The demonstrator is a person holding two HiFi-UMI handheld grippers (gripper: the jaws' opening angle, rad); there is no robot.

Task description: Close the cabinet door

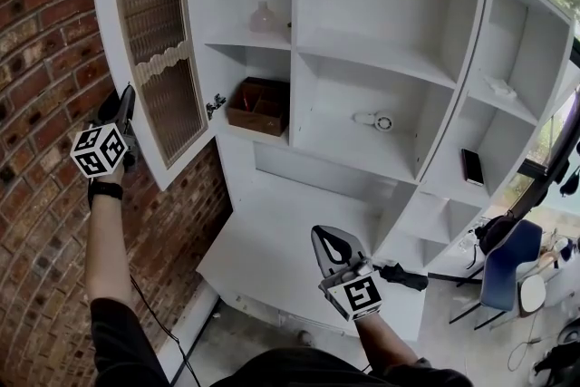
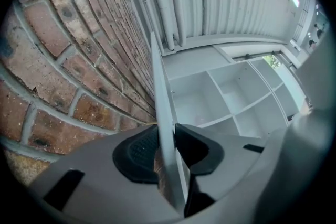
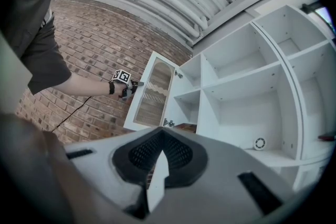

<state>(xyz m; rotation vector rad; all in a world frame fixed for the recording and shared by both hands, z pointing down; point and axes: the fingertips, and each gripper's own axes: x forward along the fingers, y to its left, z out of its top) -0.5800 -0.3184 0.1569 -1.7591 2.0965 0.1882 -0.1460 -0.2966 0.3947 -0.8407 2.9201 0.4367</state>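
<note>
Left gripper [image 2: 167, 131] is pinching the open door's [image 1: 154, 59] free edge, hinges [image 1: 216, 104] lying to its right toward the cabinet [image 1: 362, 149]; right gripper [image 1: 331, 242], fingers pressed together and empty, is hanging farther off.

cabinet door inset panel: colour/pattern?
Inset panel of cabinet door: tan mesh, scalloped band; best in head view.

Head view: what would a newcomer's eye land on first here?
The open cabinet door, with its arched lattice panel, stands out at upper left against the brick wall, and the left gripper is clamped on its outer edge. Next comes the big white shelf unit filling the middle, with a brown box in the compartment behind the door. The right gripper hangs low in front, shut and empty.
</note>
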